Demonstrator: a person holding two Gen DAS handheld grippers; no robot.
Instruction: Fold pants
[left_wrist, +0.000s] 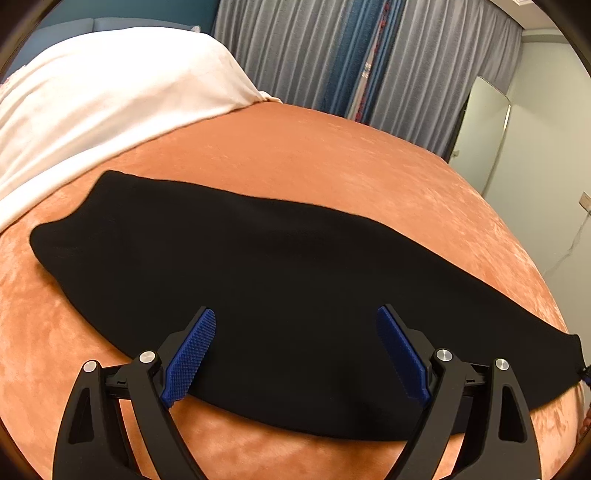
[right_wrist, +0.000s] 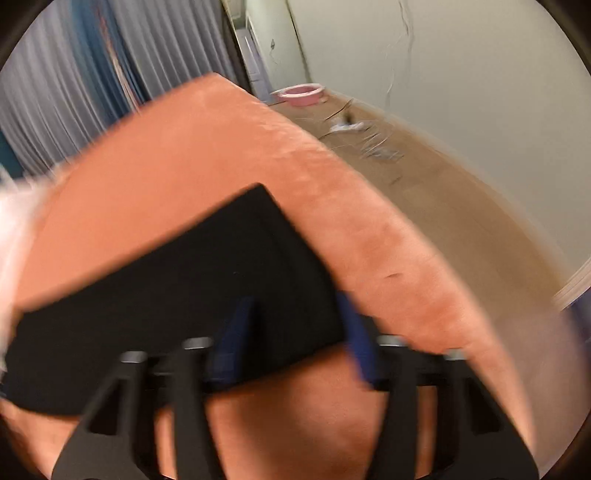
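Black pants lie flat in a long strip on the orange bedspread, running from far left to near right. My left gripper is open and empty, its blue pads spread wide above the near edge of the pants' middle. In the right wrist view, which is motion-blurred, one end of the pants lies near the bed's right edge. My right gripper is open above that end's near corner, holding nothing.
A white blanket covers the far left of the bed. Grey and blue curtains hang behind. Past the bed edge the brown floor holds a pink basin and cables.
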